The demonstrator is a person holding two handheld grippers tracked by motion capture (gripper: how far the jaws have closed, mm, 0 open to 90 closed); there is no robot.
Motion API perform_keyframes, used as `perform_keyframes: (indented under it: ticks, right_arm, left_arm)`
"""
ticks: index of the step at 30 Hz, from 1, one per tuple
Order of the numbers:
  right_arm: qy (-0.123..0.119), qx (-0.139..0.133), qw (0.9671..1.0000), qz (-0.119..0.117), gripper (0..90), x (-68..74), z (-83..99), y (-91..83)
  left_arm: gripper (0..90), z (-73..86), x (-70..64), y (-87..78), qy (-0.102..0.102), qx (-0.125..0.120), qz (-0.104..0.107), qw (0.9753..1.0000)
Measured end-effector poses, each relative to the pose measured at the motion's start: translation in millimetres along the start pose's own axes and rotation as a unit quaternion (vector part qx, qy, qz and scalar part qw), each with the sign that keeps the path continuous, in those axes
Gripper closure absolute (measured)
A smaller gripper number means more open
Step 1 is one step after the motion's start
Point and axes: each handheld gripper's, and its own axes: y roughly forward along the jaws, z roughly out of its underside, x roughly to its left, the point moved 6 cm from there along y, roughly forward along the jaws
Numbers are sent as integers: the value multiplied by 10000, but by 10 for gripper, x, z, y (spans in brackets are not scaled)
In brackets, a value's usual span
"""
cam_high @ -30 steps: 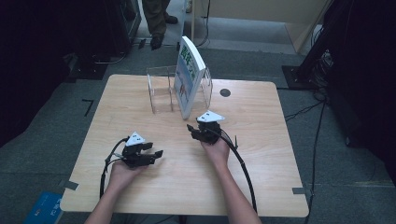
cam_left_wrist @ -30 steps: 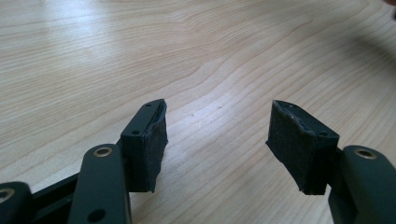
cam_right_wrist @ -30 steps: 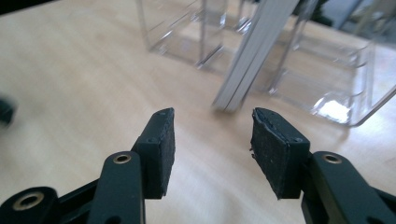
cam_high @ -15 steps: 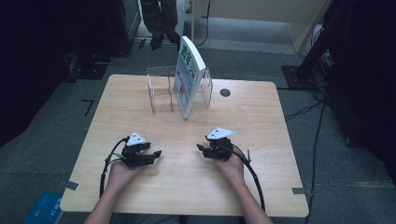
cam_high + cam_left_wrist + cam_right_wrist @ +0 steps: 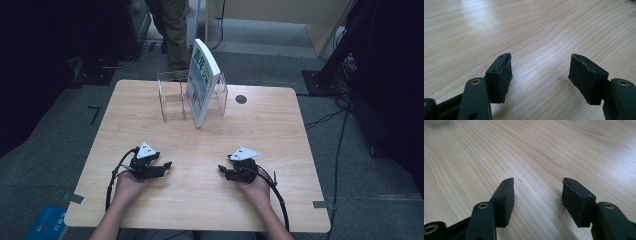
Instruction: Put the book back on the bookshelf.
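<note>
Fingers (image 5: 576, 202) of the right gripper (image 5: 222, 170) stand spread with nothing between them, only bare wood grain beneath; a second ago this gripper was up near the book, and it has since drawn back toward the person to rest low on the surface (image 5: 280, 135). Fingers (image 5: 586, 78) of the left gripper (image 5: 167, 165) are likewise spread and empty, and that gripper has stayed where it was. With both hands now level near the front edge and pointing inward at each other, the placing looks finished, as far as I can judge.

Between the grippers and the things farther off lies a broad stretch of open wood, so either hand has free room to travel forward. Side edges are well apart from both hands; the front edge is close under the wrists.

Farther back, the book (image 5: 202, 82) stands upright but tilted in the right-hand part of the clear acrylic rack (image 5: 170, 95), its lower corner on the wood in front of it. A dark round hole (image 5: 241, 99) sits just beside the rack.
</note>
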Motion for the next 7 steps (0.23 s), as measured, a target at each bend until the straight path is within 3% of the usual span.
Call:
perform_keyframes:
  ticks: [7]
  right_arm:
    - [35, 51, 10000, 78, 327, 0, 27, -18]
  left_arm:
    - [342, 11, -6, -5, 31, -16, -38, 10000]
